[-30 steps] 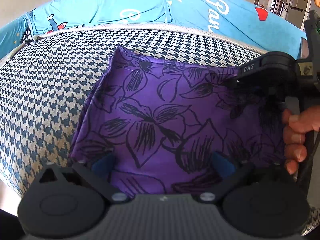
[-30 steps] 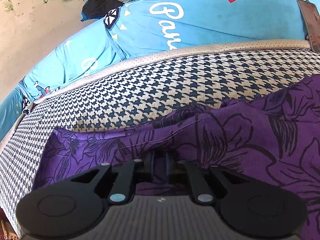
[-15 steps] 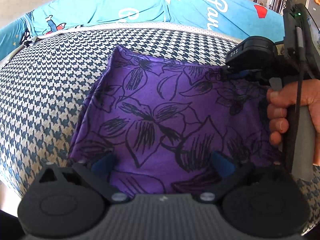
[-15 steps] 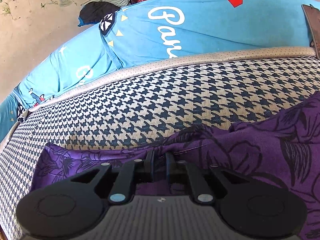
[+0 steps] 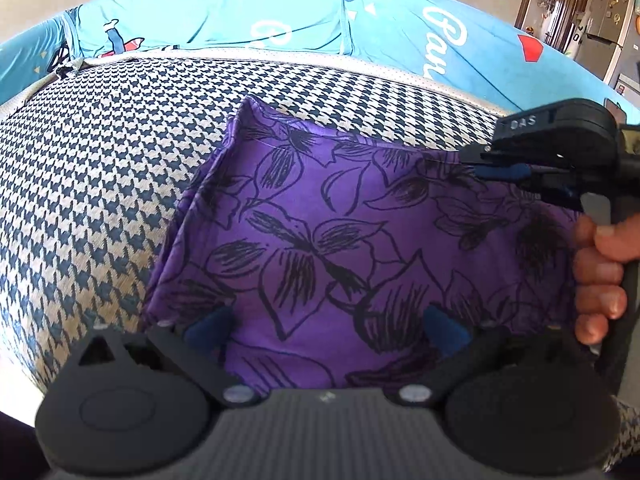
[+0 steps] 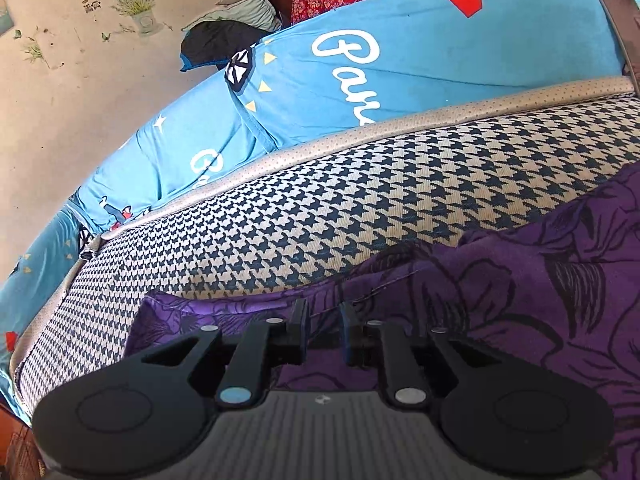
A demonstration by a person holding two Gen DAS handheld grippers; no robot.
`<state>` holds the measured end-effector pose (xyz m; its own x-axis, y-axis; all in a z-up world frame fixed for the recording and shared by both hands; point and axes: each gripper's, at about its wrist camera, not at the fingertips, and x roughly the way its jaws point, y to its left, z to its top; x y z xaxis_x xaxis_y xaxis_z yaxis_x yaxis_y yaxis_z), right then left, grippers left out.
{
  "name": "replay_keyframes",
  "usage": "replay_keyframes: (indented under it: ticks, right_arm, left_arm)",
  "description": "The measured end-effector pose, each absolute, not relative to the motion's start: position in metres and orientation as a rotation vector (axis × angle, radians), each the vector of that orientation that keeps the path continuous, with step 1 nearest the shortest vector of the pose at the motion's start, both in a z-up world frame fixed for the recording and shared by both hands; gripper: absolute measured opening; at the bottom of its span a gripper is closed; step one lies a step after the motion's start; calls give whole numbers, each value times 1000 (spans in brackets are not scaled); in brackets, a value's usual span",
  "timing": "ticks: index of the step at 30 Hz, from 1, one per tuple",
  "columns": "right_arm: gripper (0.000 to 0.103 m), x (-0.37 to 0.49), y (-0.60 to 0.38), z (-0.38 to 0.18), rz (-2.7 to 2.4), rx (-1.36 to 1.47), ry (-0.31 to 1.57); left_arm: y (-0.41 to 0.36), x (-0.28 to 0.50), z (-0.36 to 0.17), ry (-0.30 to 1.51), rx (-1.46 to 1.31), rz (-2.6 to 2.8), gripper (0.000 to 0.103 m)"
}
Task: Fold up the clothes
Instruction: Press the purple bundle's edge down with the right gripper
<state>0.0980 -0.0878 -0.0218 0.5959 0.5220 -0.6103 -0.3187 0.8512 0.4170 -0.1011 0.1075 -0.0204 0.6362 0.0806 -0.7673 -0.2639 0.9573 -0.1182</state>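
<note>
- The left gripper (image 5: 326, 326) hangs with its blue-padded fingers (image 5: 208, 326) spread wide over the near edge of the purple floral garment (image 5: 320, 240); nothing is pinched between them. It has stayed put over the last second.
- The garment lies folded flat on the houndstooth cushion (image 5: 100, 180), directly ahead of and under the left fingers, reaching away to a far hem that runs across their line.
- Its long axis looks to run side to side, crossways to the left fingers, with one folded corner peaking at the far left.
- Beyond it, the right gripper (image 6: 324, 332) sits at the far right hem. A second ago its fingers were pressed together on that hem; now the jaws are opening, a narrow gap shows, and the cloth edge lies slack between the fingers (image 6: 299, 330) rather than squeezed.
- My reading: the fold is laid and the hem is being released, so this fold is about done.
- Farthest back, a blue printed cover (image 5: 240, 20) drapes the sofa backrest.
</note>
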Motion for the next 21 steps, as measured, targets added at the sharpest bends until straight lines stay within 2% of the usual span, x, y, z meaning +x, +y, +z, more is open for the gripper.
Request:
replay_keyframes:
  ticks: [4, 21]
  right_arm:
    - [16, 97, -103, -30, 504, 361, 864]
    - [16, 33, -99, -29, 559, 203, 863]
  left_arm:
    - [107, -102, -20, 857, -236, 205, 103]
    - [116, -109, -18, 838, -291, 214, 103]
